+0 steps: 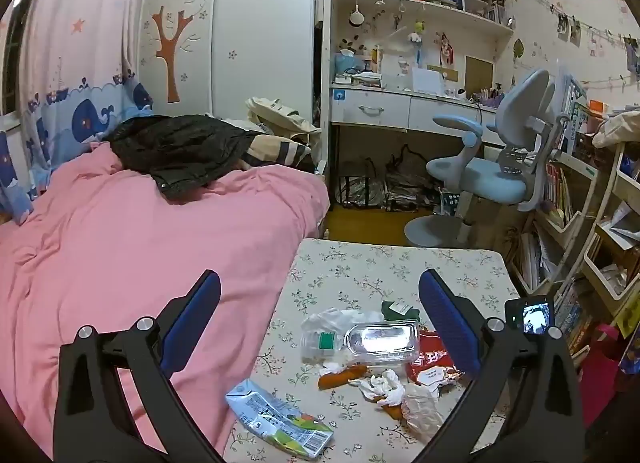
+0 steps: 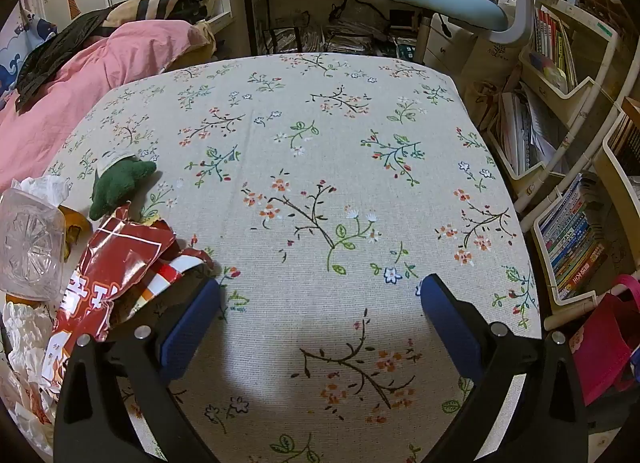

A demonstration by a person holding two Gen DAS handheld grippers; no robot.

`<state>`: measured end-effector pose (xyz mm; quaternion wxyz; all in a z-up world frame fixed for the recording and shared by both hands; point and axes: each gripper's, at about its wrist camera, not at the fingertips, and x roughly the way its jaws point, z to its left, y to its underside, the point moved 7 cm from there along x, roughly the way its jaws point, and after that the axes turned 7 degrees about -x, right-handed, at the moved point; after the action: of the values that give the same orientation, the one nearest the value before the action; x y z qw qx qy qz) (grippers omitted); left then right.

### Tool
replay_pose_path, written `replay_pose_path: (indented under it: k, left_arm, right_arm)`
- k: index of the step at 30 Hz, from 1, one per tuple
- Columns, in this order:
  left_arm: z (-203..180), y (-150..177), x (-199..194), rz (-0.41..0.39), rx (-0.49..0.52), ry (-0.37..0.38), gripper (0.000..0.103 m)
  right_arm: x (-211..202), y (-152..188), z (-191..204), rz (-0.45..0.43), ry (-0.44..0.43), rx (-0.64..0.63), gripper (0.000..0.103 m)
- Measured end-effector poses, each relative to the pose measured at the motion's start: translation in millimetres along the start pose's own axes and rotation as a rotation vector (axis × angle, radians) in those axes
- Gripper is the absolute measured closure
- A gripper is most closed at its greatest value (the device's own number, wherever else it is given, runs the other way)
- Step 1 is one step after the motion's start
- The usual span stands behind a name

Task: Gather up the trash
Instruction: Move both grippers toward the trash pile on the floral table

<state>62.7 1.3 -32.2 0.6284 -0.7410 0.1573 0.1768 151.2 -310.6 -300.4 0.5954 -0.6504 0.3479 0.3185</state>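
Trash (image 1: 372, 359) lies heaped on the floral tablecloth (image 1: 384, 267), at about six o'clock in the left wrist view: a clear plastic bottle (image 1: 360, 341), a red snack wrapper (image 1: 430, 367), crumpled tissue (image 1: 380, 383) and a flattened drink carton (image 1: 276, 421) at seven o'clock. The left gripper (image 1: 320, 319) hovers over the heap, fingers spread wide and holding nothing. The right gripper (image 2: 320, 319) hangs over bare cloth, fingers likewise wide apart and empty, the wrapper (image 2: 108, 275) at nine o'clock.
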Motion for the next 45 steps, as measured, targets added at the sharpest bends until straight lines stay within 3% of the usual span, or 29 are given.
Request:
replay_pose_path:
  k: [10, 20, 24, 29, 32, 45]
  left_arm:
    - [-16, 9, 3, -0.004, 0.056, -0.002, 0.007]
    - [-15, 24, 18, 0.054, 0.03, 0.001, 0.008]
    - [1, 21, 20, 0.023, -0.064, -0.022, 0.008]
    - [7, 11, 15, -0.056, -0.045, -0.081, 0.007]
    - [0, 13, 23, -0.006, 0.027, -0.107, 0.007]
    - [-15, 34, 37, 0.039, 0.029, -0.058, 0.007]
  right_arm:
    - [0, 0, 0, 0.0, -0.001, 0.001, 0.007]
    - [0, 0, 0, 0.0, 0.0, 0.0, 0.007]
    - [0, 0, 0, 0.0, -0.001, 0.0, 0.007]
    - [0, 0, 0, 0.0, -0.001, 0.0, 0.007]
    - [0, 0, 0, 0.0, -0.001, 0.001, 0.007]
    - [-3, 1, 0, 0.023, -0.002, 0.003, 0.007]
